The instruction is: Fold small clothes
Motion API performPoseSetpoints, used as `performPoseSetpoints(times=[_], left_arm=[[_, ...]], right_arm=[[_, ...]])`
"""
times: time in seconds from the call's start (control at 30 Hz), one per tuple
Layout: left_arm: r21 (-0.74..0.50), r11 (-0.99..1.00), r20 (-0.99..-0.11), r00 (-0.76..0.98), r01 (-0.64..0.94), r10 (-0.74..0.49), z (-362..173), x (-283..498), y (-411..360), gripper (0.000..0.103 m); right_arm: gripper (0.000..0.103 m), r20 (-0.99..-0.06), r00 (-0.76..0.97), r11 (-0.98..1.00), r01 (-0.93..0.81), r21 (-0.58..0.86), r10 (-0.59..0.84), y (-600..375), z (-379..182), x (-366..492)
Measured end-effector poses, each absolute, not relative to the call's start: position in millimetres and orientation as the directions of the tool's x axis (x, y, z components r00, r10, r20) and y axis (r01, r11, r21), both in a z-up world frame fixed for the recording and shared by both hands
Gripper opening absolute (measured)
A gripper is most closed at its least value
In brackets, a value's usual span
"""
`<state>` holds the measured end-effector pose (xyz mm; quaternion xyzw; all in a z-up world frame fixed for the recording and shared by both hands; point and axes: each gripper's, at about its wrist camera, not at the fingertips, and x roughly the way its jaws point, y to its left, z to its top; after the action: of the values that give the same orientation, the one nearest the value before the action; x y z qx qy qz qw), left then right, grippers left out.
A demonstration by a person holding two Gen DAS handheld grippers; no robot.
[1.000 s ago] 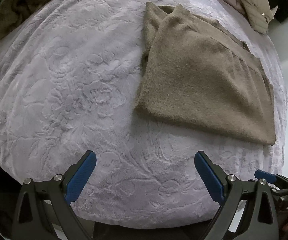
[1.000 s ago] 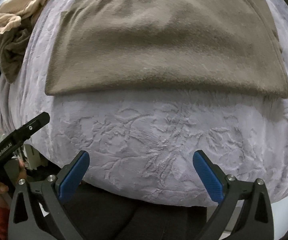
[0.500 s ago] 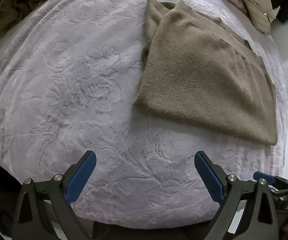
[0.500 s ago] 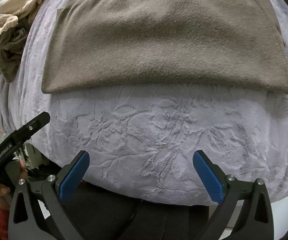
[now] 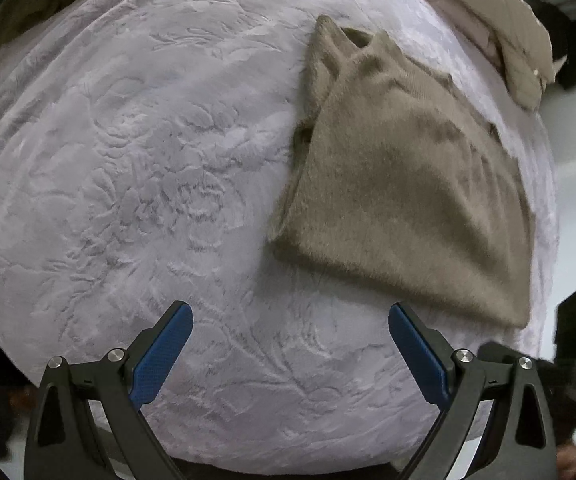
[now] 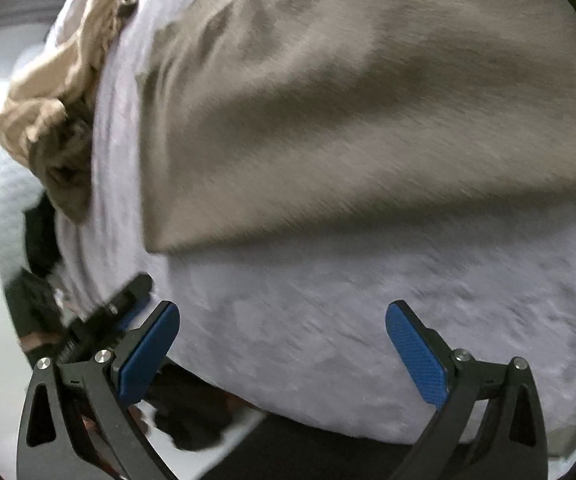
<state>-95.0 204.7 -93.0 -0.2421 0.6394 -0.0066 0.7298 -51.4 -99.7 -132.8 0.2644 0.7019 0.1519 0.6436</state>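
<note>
A taupe fuzzy sweater [image 5: 404, 192] lies folded flat on a pale lilac embossed blanket [image 5: 135, 184]. In the left wrist view it sits right of centre, its near edge just beyond the right fingertip. My left gripper [image 5: 290, 322] is open over bare blanket, holding nothing. In the right wrist view the same sweater [image 6: 368, 120] fills the upper frame, blurred by motion. My right gripper [image 6: 281, 320] is open above the blanket [image 6: 328, 320] in front of the sweater's near edge. The other gripper's body [image 6: 119, 300] shows at lower left.
A beige garment [image 5: 504, 36] is piled at the back right of the bed. Crumpled tan clothes [image 6: 59, 108] hang at the bed's left edge in the right wrist view. A dark olive garment [image 5: 31, 4] lies at the far left. The bed's front edge is close below both grippers.
The right gripper has swung closer to the sweater and tilted, so its view is blurred and the sweater looms larger. The left gripper has crept slightly forward. Both stayed open.
</note>
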Motion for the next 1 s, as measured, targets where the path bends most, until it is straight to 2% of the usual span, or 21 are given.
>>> performPoseSetpoints(times=[0.13, 0.3, 0.43, 0.47, 0.5, 0.53, 0.57, 0.7, 0.8, 0.9, 1.0], left_arm=[[-0.438, 0.837, -0.897, 0.218, -0.33, -0.384, -96.0, -92.1, 211.5, 0.099], [-0.527, 0.758, -0.85, 0.25, -0.384, -0.465, -105.2, -91.6, 215.2, 0.099], [-0.57, 0.718, -0.821, 0.274, -0.399, -0.5, -110.8, -90.6, 210.6, 0.099], [-0.578, 0.71, -0.816, 0.277, -0.402, -0.508, -112.2, -90.9, 209.7, 0.099], [-0.586, 0.701, -0.81, 0.278, -0.407, -0.517, -114.1, -91.5, 209.4, 0.099], [-0.592, 0.691, -0.805, 0.277, -0.414, -0.524, -116.5, -90.9, 208.0, 0.099], [-0.597, 0.684, -0.802, 0.278, -0.421, -0.529, -118.3, -90.8, 207.2, 0.099], [-0.621, 0.651, -0.783, 0.294, -0.437, -0.549, -121.4, -88.7, 202.2, 0.099], [-0.681, 0.591, -0.729, 0.326, -0.433, -0.602, -120.3, -84.8, 197.4, 0.099], [-0.736, 0.512, -0.671, 0.374, -0.443, -0.641, -120.6, -78.3, 192.0, 0.099], [-0.736, 0.484, -0.671, 0.412, -0.474, -0.617, -126.6, -68.8, 192.0, 0.099]], right_arm=[[0.1, -0.757, 0.017, 0.737, 0.219, 0.64, 0.653, -92.7, -143.2, -37.6], [0.073, -0.656, 0.043, 0.61, 0.324, 0.723, 0.754, -87.0, -167.1, -26.2], [0.067, -0.56, 0.087, 0.49, 0.389, 0.78, 0.824, -83.3, -187.8, -24.4], [0.058, -0.542, 0.101, 0.465, 0.399, 0.79, 0.834, -82.9, -190.9, -24.1], [0.039, -0.529, 0.119, 0.442, 0.413, 0.796, 0.84, -82.5, -195.0, -22.9], [0.027, -0.529, 0.125, 0.439, 0.42, 0.794, 0.839, -82.3, -196.5, -22.5], [0.011, -0.526, 0.137, 0.43, 0.426, 0.796, 0.839, -81.9, -198.6, -20.0], [0.01, -0.486, 0.173, 0.404, 0.361, 0.841, 0.857, -85.1, -181.7, -8.5], [0.01, -0.447, 0.2, 0.376, 0.311, 0.873, 0.872, -85.6, -162.3, 0.1], [0.01, -0.444, 0.193, 0.38, 0.296, 0.877, 0.875, -84.0, -156.1, 3.7], [0.01, -0.461, 0.157, 0.402, 0.302, 0.864, 0.873, -81.5, -164.0, 0.6]])
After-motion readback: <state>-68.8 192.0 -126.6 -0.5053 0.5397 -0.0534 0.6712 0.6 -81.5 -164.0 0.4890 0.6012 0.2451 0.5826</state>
